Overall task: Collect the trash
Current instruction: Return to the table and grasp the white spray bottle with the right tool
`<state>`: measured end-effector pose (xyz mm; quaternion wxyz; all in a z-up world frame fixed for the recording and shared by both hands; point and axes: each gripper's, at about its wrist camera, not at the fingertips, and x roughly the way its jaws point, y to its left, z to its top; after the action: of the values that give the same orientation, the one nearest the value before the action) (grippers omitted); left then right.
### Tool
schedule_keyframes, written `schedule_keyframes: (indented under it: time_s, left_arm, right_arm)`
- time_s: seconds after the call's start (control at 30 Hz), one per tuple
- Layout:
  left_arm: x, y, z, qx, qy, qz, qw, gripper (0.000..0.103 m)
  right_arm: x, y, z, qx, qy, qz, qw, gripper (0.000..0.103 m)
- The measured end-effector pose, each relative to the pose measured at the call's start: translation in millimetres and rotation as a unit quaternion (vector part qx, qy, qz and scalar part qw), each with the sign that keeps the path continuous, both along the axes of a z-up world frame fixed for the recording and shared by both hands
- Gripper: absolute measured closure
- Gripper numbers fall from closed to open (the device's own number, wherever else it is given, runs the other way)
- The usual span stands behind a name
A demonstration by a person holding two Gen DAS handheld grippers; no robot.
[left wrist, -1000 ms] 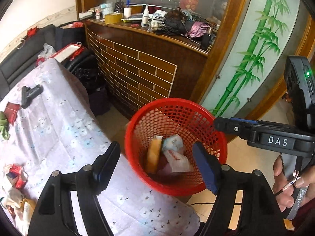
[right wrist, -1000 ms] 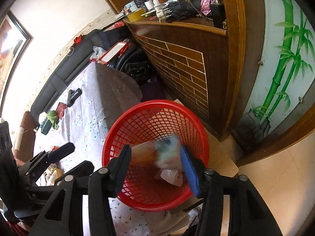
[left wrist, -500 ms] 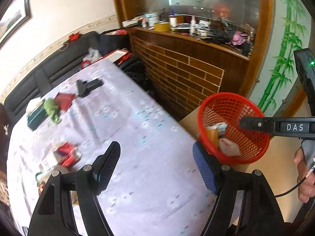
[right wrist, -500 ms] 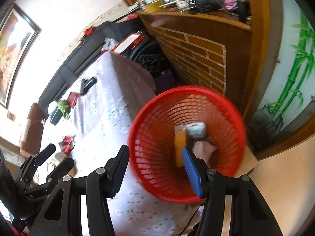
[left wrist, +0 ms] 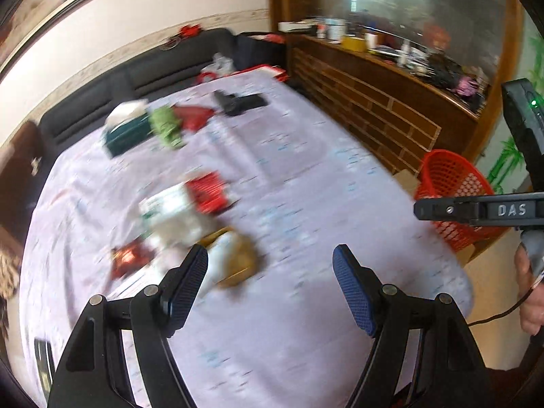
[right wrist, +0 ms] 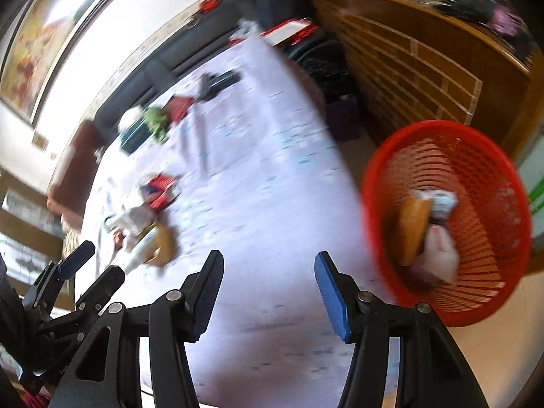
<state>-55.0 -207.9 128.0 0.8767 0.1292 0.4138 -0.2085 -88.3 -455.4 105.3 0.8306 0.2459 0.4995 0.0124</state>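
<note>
Swung from red basket [right wrist: 476, 309] back over bench [left wrist: 306, 204]; both hand-held grippers [left wrist: 272, 292] [right wrist: 268, 289] spread, empty; some wrappers binned, wrapper pile [left wrist: 190, 217] left

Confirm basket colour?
Red mesh basket, clearest in the right wrist view.

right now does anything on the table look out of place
Yes: a loose heap of wrappers and a tan packet lies scattered on the tablecloth, outside the red basket that already holds trash.
</note>
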Motion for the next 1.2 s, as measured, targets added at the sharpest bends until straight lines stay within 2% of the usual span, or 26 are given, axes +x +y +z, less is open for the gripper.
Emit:
schedule_keyframes:
  time_s: [0.13,0.27,0.4,0.57,0.73,0.77,0.97,1.13,1.2]
  left_arm:
    - [6,65,-7,-0.001,0.003,0.037,0.9993,0.028]
    - [15,123,-14,0.003,0.009,0.077,0.997,0.028]
    - [22,161,-19,0.008,0.012,0.105,0.9944,0.028]
    - [26,194,-28,0.011,0.024,0.116,0.9929,0.028]
    - [31,211,-34,0.01,0.03,0.107,0.9938,0.028]
    - [33,213,-36,0.009,0.033,0.102,0.9942,0.028]
    - [46,215,-44,0.003,0.051,0.057,0.9971,0.028]
    - [71,206,-56,-0.001,0.08,0.028,0.9964,0.027]
    - [82,199,-66,0.01,0.083,0.023,0.9963,0.027]
  right_arm:
    - [22,49,0,0.001,0.01,0.057,0.998,0.044]
    - [46,99,-7,0.029,0.032,0.106,0.993,0.052]
    - [70,136,-14,0.05,0.047,0.124,0.99,0.053]
    - [104,171,-30,0.086,0.068,0.114,0.987,0.054]
    - [129,186,-54,0.099,0.105,0.082,0.986,0.054]
    - [133,186,-59,0.1,0.114,0.075,0.986,0.057]
    - [145,187,-85,0.105,0.154,0.035,0.982,0.059]
    - [146,191,-88,0.113,0.153,0.035,0.981,0.063]
    - [143,191,-85,0.113,0.148,0.041,0.982,0.066]
